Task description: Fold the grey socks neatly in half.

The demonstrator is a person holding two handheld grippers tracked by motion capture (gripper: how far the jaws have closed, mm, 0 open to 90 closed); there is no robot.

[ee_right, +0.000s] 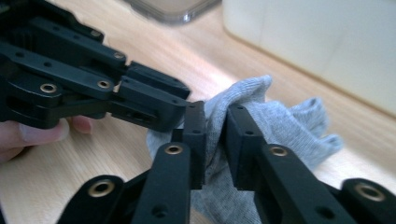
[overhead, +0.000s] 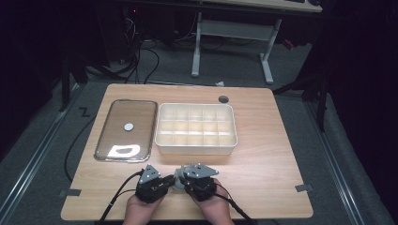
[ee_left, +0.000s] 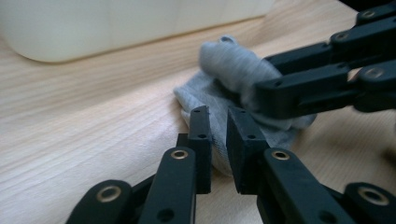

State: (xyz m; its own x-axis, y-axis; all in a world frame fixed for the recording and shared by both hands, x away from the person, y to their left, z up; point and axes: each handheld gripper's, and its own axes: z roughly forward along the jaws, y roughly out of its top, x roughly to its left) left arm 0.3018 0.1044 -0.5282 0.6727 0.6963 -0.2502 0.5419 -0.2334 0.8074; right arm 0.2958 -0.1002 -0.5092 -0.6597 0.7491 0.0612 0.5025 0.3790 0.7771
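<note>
A crumpled grey sock (ee_left: 233,65) (ee_right: 285,126) lies on the wooden table (overhead: 267,159) near its front edge, and a bit of the sock (overhead: 177,181) shows between the two hands. My left gripper (ee_left: 218,114) (overhead: 170,182) has a fold of the sock's near edge in the narrow gap between its jaws. My right gripper (ee_right: 215,109) (overhead: 182,178) pinches a raised fold of the same sock. The two grippers point at each other with tips almost touching: the right gripper (ee_left: 271,91) comes in from the right of the left gripper view, the left gripper (ee_right: 173,100) from the left of the right gripper view.
A white box (overhead: 196,147) divided into several compartments stands mid-table just beyond the grippers. A clear lid (overhead: 141,117) with a white knob lies to the left of the box. A round grommet hole (overhead: 224,99) sits near the far edge. A desk frame and cables lie behind the table.
</note>
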